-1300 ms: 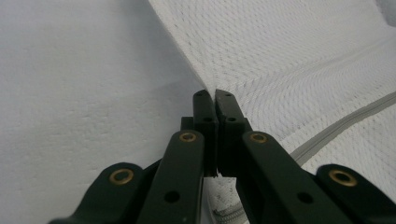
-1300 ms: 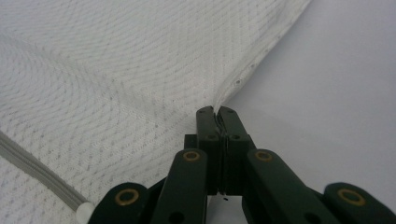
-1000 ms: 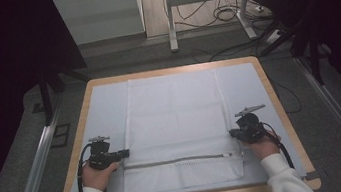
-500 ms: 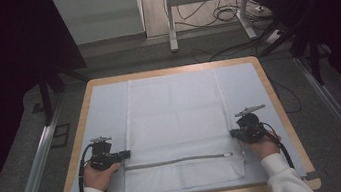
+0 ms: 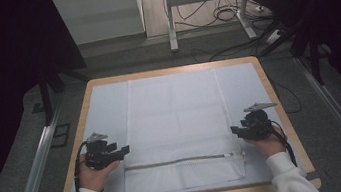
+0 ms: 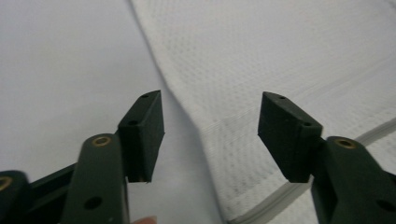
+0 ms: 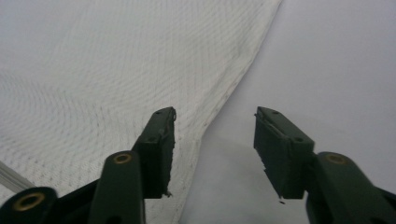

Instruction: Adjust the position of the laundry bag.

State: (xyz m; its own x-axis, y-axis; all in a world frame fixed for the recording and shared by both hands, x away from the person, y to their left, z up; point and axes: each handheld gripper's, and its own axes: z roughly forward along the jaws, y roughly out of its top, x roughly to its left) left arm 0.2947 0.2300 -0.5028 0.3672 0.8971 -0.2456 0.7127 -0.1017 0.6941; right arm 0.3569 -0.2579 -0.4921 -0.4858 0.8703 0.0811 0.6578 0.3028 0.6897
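A white mesh laundry bag (image 5: 177, 125) lies flat along the middle of the table, with a zipper (image 5: 182, 161) running across near its front end. My left gripper (image 5: 124, 149) sits at the bag's left edge near the zipper, open, its jaws straddling the bag's edge (image 6: 187, 112). My right gripper (image 5: 234, 130) sits at the bag's right edge, also open, with the mesh edge (image 7: 233, 79) running between its jaws. Nothing is held between either pair of jaws.
The bag rests on a pale mat (image 5: 102, 110) covering a wooden-rimmed table (image 5: 267, 80). Beyond the table's far edge stand a metal frame (image 5: 170, 20) and floor cables (image 5: 228, 14). Metal rails (image 5: 37, 165) run along both sides of the table.
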